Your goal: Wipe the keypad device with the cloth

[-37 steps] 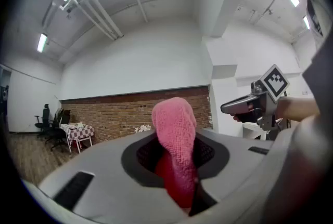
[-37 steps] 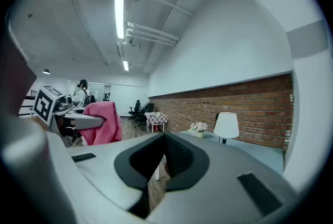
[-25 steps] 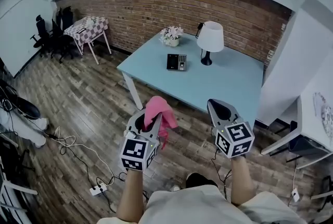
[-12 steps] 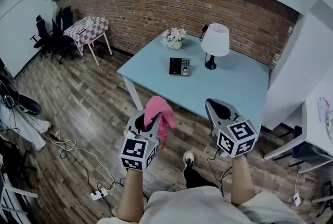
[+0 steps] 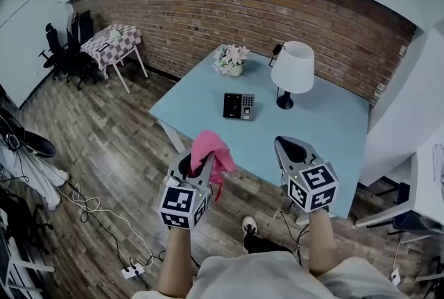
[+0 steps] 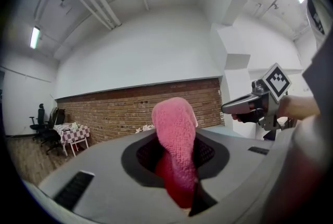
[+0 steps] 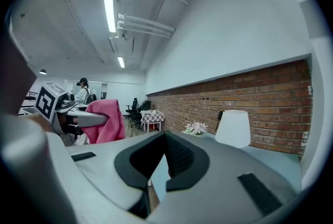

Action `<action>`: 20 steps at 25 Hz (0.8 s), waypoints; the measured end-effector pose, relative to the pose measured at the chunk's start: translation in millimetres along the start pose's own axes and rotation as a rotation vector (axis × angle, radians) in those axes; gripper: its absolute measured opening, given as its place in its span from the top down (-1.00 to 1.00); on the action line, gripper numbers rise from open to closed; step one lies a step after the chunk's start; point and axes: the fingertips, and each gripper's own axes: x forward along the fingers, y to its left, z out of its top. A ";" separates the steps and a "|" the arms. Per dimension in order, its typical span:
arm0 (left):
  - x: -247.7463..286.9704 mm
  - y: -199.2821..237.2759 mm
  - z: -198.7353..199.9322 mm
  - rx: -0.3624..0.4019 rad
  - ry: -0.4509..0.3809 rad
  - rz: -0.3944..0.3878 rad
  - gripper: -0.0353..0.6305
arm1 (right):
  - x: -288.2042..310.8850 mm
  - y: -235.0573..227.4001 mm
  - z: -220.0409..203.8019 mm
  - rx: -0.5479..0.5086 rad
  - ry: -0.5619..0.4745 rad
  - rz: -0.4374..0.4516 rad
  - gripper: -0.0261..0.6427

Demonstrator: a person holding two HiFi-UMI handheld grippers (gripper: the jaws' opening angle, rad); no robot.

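The left gripper is clamped on the pink cloth, which bunches above the jaws and hangs down one side. The right gripper holds nothing; its jaws look drawn together at the tips, though the angle makes a slight gap hard to rule out. Both hang in the air short of the table, near its front edge.

The keypad lies flat on the table, well apart from both grippers: at about 1 o'clock from the left one and 10 o'clock from the right. A lamp stands at the keypad's 2 o'clock and flowers at its 12.

The step in hand appears to be the approach. To do it well, carry the cloth forward over the keypad and lower it so that the loose bunch, not the jaw tips, meets the keys. The device looks light and may slide, so the free gripper could steady one edge. Keep strokes short and away from the lamp.
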 end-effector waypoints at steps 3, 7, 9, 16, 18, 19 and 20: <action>32.7 10.9 2.6 -0.004 0.008 0.004 0.57 | 26.5 -22.4 2.4 0.001 0.015 0.005 0.87; 68.7 24.8 4.3 -0.001 0.020 0.016 0.57 | 59.4 -48.2 2.6 0.003 0.038 0.015 0.87; 85.0 31.0 4.2 -0.001 0.027 0.024 0.57 | 74.4 -60.2 0.9 0.003 0.050 0.023 0.87; 134.7 58.9 0.2 0.003 0.051 0.070 0.57 | 127.9 -92.7 -6.1 0.004 0.089 0.071 0.87; 147.5 64.2 -3.1 0.002 0.059 0.084 0.57 | 140.2 -101.1 -10.7 0.001 0.102 0.085 0.87; 153.5 66.3 -6.0 -0.001 0.065 0.089 0.57 | 145.9 -105.0 -14.5 0.000 0.113 0.091 0.87; 159.2 68.3 -9.2 -0.003 0.072 0.092 0.57 | 151.5 -108.5 -18.7 0.001 0.124 0.096 0.87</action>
